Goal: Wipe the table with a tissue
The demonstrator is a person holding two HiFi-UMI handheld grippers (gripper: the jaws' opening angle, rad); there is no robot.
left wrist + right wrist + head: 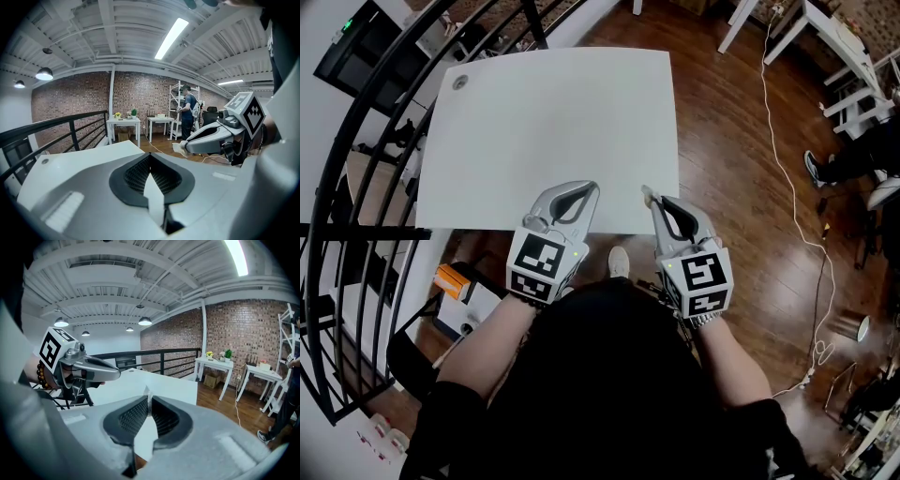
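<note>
The white table [553, 131] fills the middle of the head view. My left gripper [592, 187] hovers over its near edge, jaws shut with nothing between them; in the left gripper view its tips [150, 155] meet above the tabletop [79, 161]. My right gripper [650, 195] is just off the table's near right corner, shut on a small crumpled tissue [648, 194]. That tissue [180, 147] shows at the right gripper's tip in the left gripper view. In the right gripper view a sliver of it [147, 392] pokes out between the jaws.
A black railing [356, 141] curves along the table's left side. A round grommet [460, 82] sits in the table's far left corner. A white cable [787, 178] runs over the wood floor on the right. White side tables [124, 123] and a person at a shelf [189, 112] stand far back.
</note>
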